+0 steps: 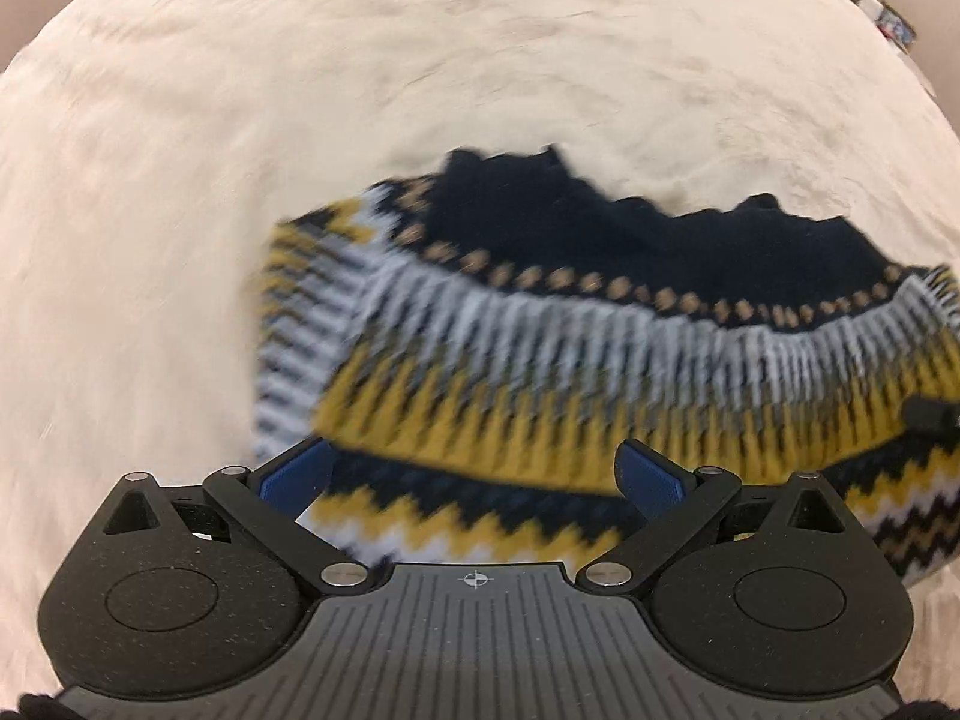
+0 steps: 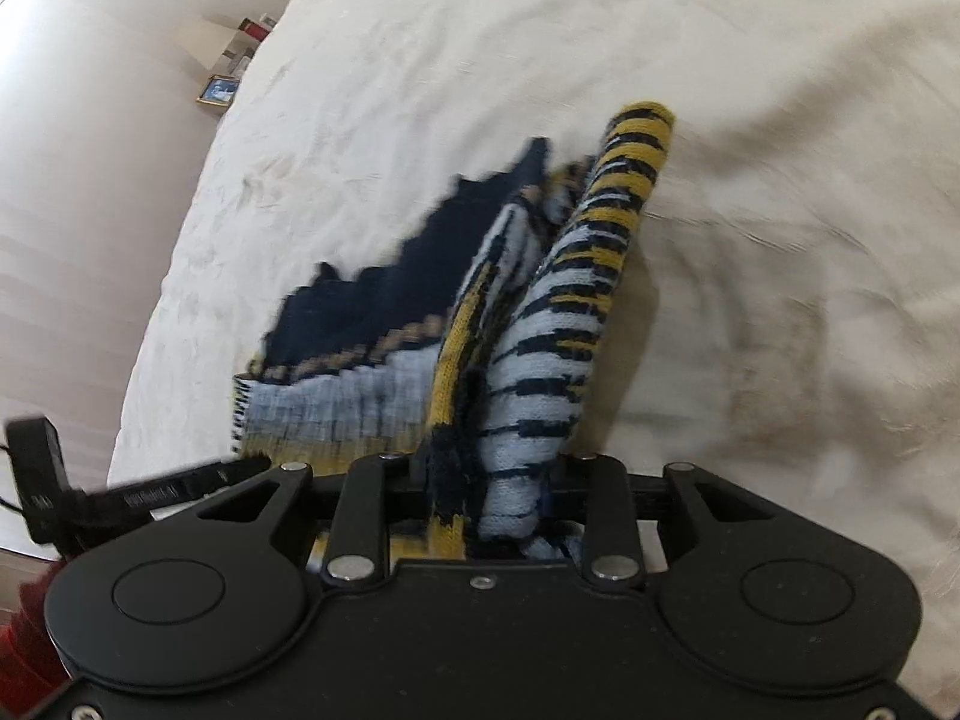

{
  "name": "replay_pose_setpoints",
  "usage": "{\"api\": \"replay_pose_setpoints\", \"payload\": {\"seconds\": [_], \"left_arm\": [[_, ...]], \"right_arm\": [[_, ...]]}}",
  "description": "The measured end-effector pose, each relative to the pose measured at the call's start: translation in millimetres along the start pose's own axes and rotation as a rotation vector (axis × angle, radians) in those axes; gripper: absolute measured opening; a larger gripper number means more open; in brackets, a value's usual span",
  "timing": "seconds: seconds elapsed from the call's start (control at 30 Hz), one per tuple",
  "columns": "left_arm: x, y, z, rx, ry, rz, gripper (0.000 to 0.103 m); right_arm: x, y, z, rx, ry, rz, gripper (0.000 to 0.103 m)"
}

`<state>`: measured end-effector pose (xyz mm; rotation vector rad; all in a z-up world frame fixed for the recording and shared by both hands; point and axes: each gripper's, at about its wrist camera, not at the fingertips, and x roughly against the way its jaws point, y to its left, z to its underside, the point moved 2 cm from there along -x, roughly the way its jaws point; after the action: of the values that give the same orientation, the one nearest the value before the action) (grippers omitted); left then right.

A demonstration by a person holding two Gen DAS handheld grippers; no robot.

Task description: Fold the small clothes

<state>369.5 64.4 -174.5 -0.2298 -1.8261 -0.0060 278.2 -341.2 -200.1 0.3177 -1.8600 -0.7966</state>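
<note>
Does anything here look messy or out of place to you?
Only the sweater: it is bunched rather than flat, with one striped sleeve pulled up from the bedspread and clamped in the right gripper. The left gripper is open over it. No damage shows, though both views are blurred.

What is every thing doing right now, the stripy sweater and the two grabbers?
Navy, yellow and white zigzag knitted sweater: partly folded on the bed, one part lifted and bunched.
Left gripper: open, fingers apart above the sweater's near edge, holding nothing.
Right gripper: shut on the sweater's bunched fabric.
Cream bedcover: spread out, wrinkled.
</note>
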Motion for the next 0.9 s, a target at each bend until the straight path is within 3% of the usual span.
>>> {"api": "replay_pose_setpoints", "payload": {"seconds": [0.27, 0.6, 0.9], "left_arm": [[17, 49, 20, 0.036, 0.002, 0.040, 0.102], [22, 109, 27, 0.050, 0.007, 0.050, 0.102], [23, 144, 39, 0.081, 0.021, 0.044, 0.102]], "right_arm": [[-17, 84, -2, 0.103, -0.010, -0.010, 0.039], [-93, 176, 12, 0.217, 0.054, -0.021, 0.039], [-158, 210, 39, 0.333, 0.141, 0.110, 0.039]]}}
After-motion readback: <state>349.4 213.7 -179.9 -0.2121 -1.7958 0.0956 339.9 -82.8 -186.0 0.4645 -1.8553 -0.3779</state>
